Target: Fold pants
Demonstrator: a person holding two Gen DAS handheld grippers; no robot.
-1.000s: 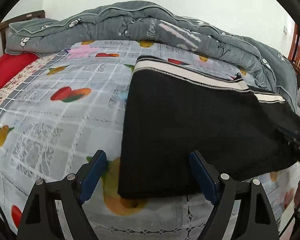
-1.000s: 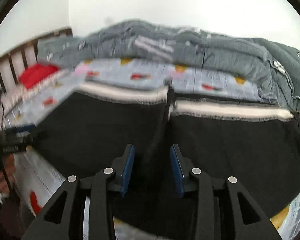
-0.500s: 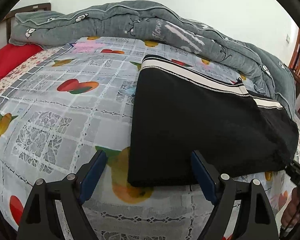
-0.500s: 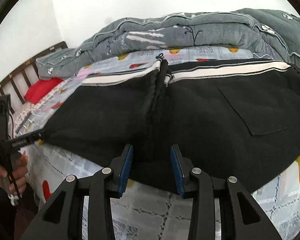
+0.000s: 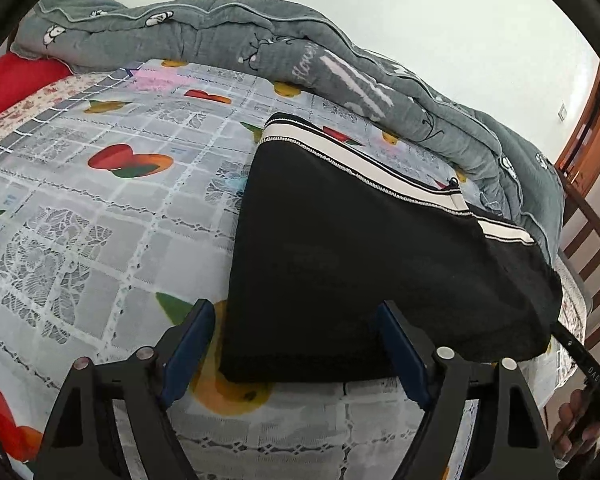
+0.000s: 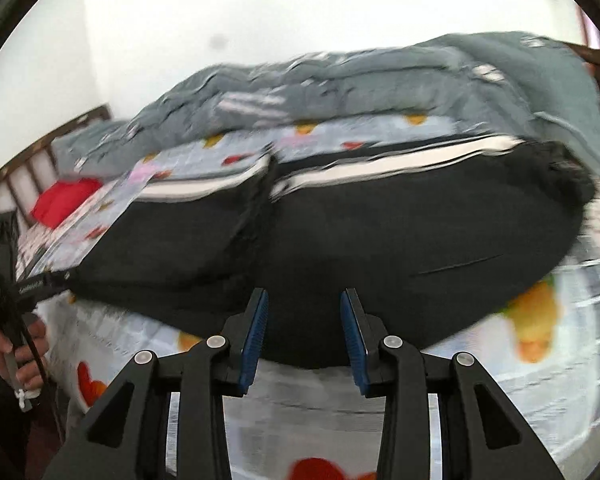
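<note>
Bed sheet [image 5: 100, 208]: pants [image 5: 340, 264] lie w/ edge btwn closing left fingers [image 5: 188, 344], ungripped.

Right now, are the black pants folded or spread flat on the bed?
Folded at least once: the black pants lie as a compact block, with two striped waistband sections side by side. Leg ends aren't visible, so further folds can't be told.

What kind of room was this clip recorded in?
Most likely a bedroom. The black pants lie on a bed with a fruit-print sheet, a grey quilt is bunched along the far side, and a wooden headboard stands against the wall.
</note>
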